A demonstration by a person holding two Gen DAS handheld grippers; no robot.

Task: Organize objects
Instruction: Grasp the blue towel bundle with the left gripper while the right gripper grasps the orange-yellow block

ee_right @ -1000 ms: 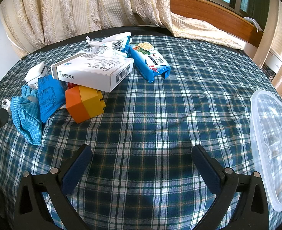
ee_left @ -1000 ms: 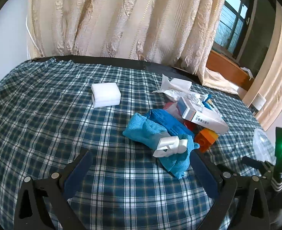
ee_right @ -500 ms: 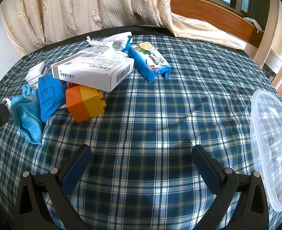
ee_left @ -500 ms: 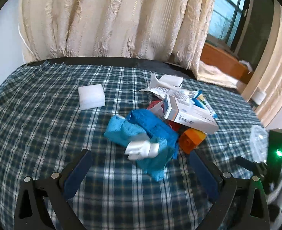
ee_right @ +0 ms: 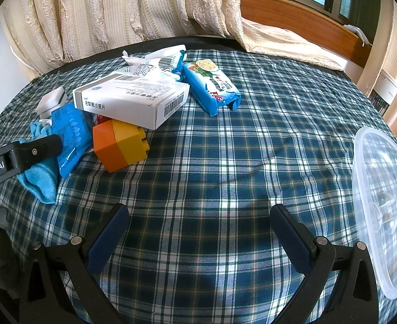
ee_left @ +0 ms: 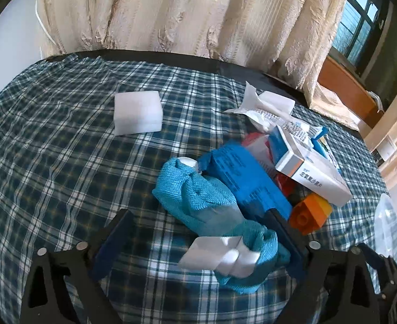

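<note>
A pile lies on the plaid tablecloth (ee_left: 49,162): a blue cloth (ee_left: 198,197) with a white tag (ee_left: 220,253), a blue packet (ee_left: 247,178), a white medicine box (ee_left: 314,175), an orange and yellow block (ee_left: 310,213) and white wrappers (ee_left: 268,108). My left gripper (ee_left: 198,232) is open, its fingers either side of the cloth's near end. It also shows in the right wrist view (ee_right: 33,151), over the cloth (ee_right: 40,178). My right gripper (ee_right: 198,226) is open and empty over bare cloth, near the block (ee_right: 120,145), box (ee_right: 133,102) and blue snack pack (ee_right: 212,86).
A white foam block (ee_left: 137,113) sits apart at the back left. A clear plastic container (ee_right: 384,210) stands at the right edge of the table, also in the left wrist view (ee_left: 387,226). Curtains (ee_left: 184,13) hang behind the table.
My left gripper has moved forward to the pile, so the blue cloth now lies between its fingers. The right gripper has not moved.
</note>
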